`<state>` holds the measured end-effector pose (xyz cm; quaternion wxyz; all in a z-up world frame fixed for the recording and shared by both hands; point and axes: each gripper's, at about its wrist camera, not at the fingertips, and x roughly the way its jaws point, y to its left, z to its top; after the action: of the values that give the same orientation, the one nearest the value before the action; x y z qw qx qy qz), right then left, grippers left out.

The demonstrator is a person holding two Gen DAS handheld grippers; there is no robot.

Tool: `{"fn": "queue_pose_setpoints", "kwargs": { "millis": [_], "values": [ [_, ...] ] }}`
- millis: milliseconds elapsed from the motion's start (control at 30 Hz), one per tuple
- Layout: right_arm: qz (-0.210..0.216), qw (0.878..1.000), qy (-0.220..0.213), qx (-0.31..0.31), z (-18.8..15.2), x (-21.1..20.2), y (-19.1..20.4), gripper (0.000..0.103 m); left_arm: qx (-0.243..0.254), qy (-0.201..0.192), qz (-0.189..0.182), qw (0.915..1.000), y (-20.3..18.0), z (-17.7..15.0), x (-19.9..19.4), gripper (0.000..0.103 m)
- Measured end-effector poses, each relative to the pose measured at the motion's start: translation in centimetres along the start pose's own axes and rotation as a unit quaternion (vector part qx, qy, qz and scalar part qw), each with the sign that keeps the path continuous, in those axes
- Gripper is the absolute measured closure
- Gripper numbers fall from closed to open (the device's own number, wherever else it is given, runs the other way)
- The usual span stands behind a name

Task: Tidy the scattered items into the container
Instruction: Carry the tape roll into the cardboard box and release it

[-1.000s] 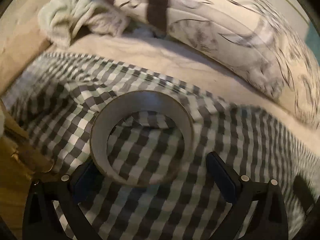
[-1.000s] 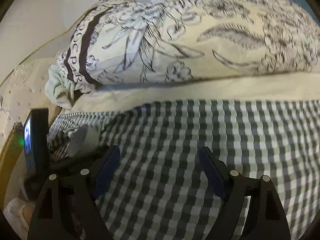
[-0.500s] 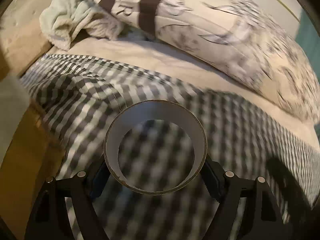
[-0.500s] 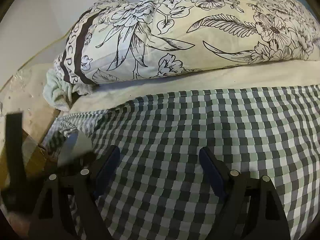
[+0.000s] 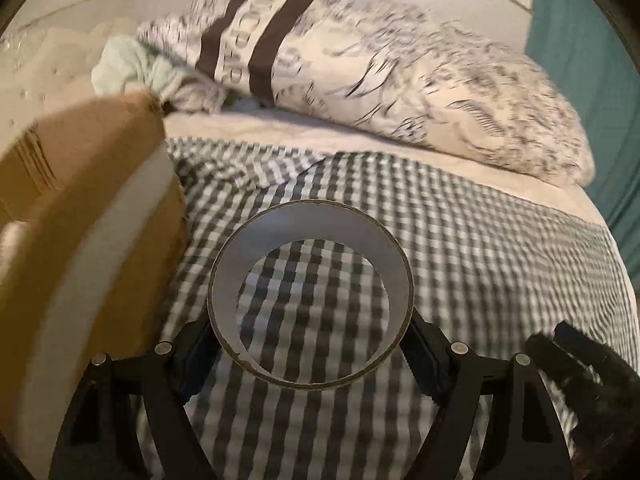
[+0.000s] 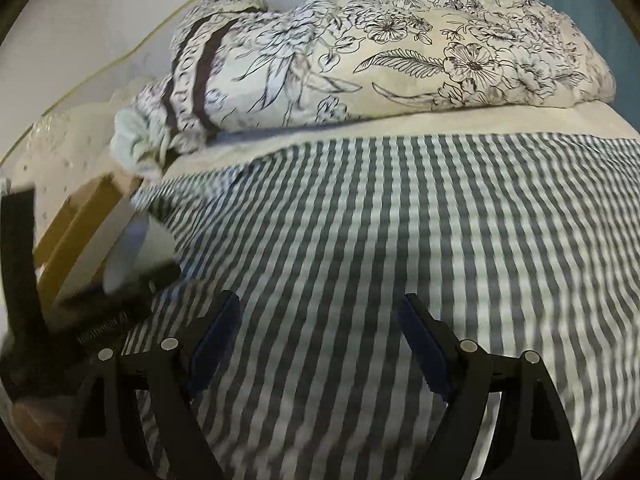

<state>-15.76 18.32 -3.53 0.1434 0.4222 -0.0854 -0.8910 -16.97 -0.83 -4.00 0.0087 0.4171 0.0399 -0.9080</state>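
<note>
Since a second ago the left gripper [image 5: 310,354] closed from wide open onto the tape roll [image 5: 310,292] and lifted it off the checkered blanket [image 5: 480,260], with the cardboard box [image 5: 80,216] now swung into view at 9 o'clock. Roll sat clamped between both pads, hole facing the camera, just right of the box and over the blanket, floral pillow [image 5: 400,80] at 12. Right gripper [image 6: 318,344] stayed spread wide with nothing between its pads, above the blanket.

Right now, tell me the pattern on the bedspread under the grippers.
Dark grey-and-white check on the bedspread, sharpest in the right wrist view.
</note>
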Motion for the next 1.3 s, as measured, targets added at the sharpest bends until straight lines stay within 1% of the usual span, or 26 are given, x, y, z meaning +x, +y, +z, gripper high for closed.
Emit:
{"fn": "queue_pose_setpoints", "kwargs": {
  "millis": [133,233,433,700,800,933,1033,1100,1133,1200,1233,1300],
  "values": [
    [0.017,1.000,0.013,0.011,-1.3,-2.2,1.4,0.021,0.018,-0.028,0.002,0.9994,0.4,0.1,-4.7,0.020],
    [0.026,1.000,0.003,0.004,-1.4,-4.0,3.4,0.021,0.024,-0.049,0.011,0.9985,1.5,0.1,-8.0,0.020],
    [0.041,0.998,-0.037,-0.032,-1.0,-7.8,8.6,0.021,0.006,-0.068,0.020,0.9974,5.1,-0.3,-12.3,0.020],
    [0.056,0.995,-0.051,-0.066,-0.1,-9.3,14.7,0.019,-0.034,-0.095,0.038,0.9942,11.0,0.1,-16.6,0.020],
    [0.059,0.993,-0.066,-0.081,-0.1,-9.4,16.6,0.017,-0.046,-0.096,0.050,0.9931,13.3,0.4,-16.8,0.020],
    [0.067,0.992,-0.051,-0.091,-0.3,-7.8,18.4,0.017,-0.067,-0.086,0.054,0.9926,15.8,0.5,-15.8,0.020],
    [0.064,0.992,-0.042,-0.103,-0.3,-6.7,19.4,0.017,-0.076,-0.077,0.052,0.9928,17.1,0.7,-14.6,0.019],
    [0.062,0.991,-0.039,-0.109,-0.3,-6.1,19.9,0.017,-0.080,-0.065,0.050,0.9934,17.6,1.0,-13.7,0.014],
    [0.062,0.991,-0.036,-0.111,-0.2,-5.9,20.0,0.017,-0.082,-0.062,0.054,0.9932,17.7,1.1,-13.4,0.001],
    [0.060,0.992,-0.035,-0.109,-0.2,-5.5,20.0,0.015,-0.085,-0.060,0.076,0.9917,17.9,1.4,-12.9,0.000],
    [0.058,0.992,-0.037,-0.107,-0.2,-5.6,19.8,0.014,-0.081,-0.060,0.081,0.9916,17.8,1.5,-12.7,0.000],
    [0.056,0.993,-0.040,-0.099,-0.2,-5.6,19.5,0.011,-0.067,-0.052,0.073,0.9937,17.7,1.6,-12.4,0.000]
  ]
}}
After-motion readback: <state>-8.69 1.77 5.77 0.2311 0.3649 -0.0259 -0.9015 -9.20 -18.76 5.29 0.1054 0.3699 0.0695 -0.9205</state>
